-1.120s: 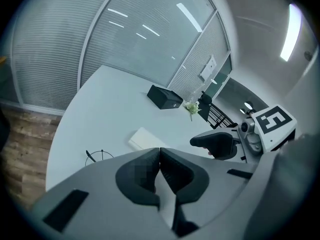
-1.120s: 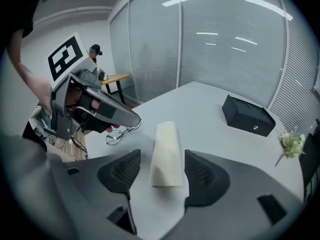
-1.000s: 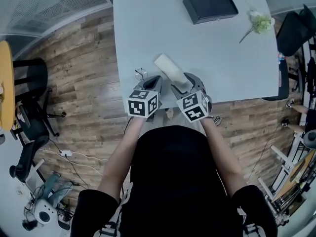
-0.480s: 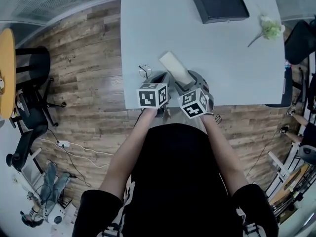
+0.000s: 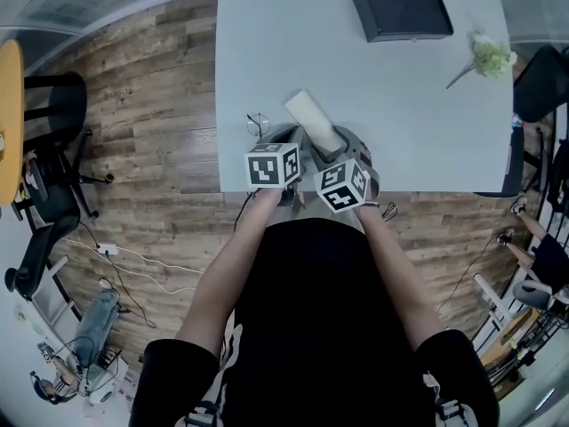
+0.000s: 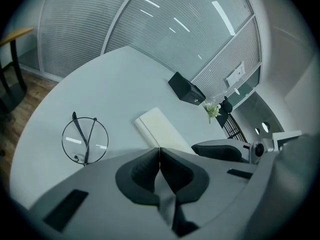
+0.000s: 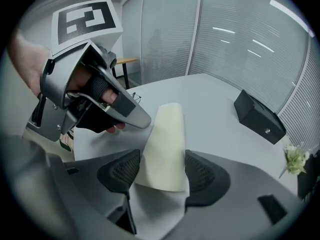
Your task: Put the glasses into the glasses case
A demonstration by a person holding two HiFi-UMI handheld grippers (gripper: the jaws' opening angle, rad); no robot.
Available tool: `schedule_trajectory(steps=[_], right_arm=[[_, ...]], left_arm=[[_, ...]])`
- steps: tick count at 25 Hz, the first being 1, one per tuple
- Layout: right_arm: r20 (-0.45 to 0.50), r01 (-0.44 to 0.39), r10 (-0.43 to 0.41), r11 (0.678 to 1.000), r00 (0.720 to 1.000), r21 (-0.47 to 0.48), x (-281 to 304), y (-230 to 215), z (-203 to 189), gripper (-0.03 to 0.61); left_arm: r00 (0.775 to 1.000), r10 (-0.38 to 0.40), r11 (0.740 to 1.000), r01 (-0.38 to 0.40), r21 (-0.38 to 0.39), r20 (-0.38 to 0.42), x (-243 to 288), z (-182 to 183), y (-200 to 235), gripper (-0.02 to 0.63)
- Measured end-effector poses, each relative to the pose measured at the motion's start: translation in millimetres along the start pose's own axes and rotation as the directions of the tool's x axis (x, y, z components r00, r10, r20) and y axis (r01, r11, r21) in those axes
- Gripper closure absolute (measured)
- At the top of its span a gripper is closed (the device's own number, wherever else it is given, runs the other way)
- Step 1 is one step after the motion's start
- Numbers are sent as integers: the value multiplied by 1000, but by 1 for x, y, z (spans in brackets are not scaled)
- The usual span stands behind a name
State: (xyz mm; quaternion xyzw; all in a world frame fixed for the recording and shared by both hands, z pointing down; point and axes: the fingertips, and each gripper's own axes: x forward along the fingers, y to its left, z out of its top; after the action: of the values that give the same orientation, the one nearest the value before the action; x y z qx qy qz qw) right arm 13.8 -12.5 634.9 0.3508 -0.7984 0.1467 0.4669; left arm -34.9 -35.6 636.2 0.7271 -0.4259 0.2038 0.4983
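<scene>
Starting at the left, the folded glasses [image 6: 85, 139] lie by the near-left edge of the table [image 6: 115, 79], touched by nothing, just where they lay a second ago. The left gripper [image 6: 159, 156], jaws pressed together on nothing, has drawn in beside the right one over that second, so the two marker cubes now almost meet. Right of it, the right gripper [image 7: 161, 171] clamps the near end of the cream glasses case [image 7: 167, 134], which looks closed. Likely the case gets opened first, with the left gripper helping, and the glasses wait.
</scene>
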Motion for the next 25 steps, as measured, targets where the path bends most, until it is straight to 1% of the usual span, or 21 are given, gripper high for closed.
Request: schedule_trajectory(steps=[6,10,14,19,25], right_arm=[[-9,-3,3,1000,1000,2,0,2,0,282],[-5,1,-1,1000,1000,5,1,1,1,284],[-8,-8,8,1000,1000,10,1,1,0,284],[-10,-19,19,1000,1000,10,1,-1,0,285],[-6,-32,32,999,999,19,1,-1,-1,290]], left_arm=[[1000,10,1000,-10,6,-10,0,1,1,591],[1000,1,1000,-1,1,-5,4,1,4,591],[1000,-5,1000,5,2,-15,10,-4,5,591],[1000,-8,1000,8,7,-9,12,-3,4,591],[1000,4,1000,-4,12,-16,11,-2,4,591]])
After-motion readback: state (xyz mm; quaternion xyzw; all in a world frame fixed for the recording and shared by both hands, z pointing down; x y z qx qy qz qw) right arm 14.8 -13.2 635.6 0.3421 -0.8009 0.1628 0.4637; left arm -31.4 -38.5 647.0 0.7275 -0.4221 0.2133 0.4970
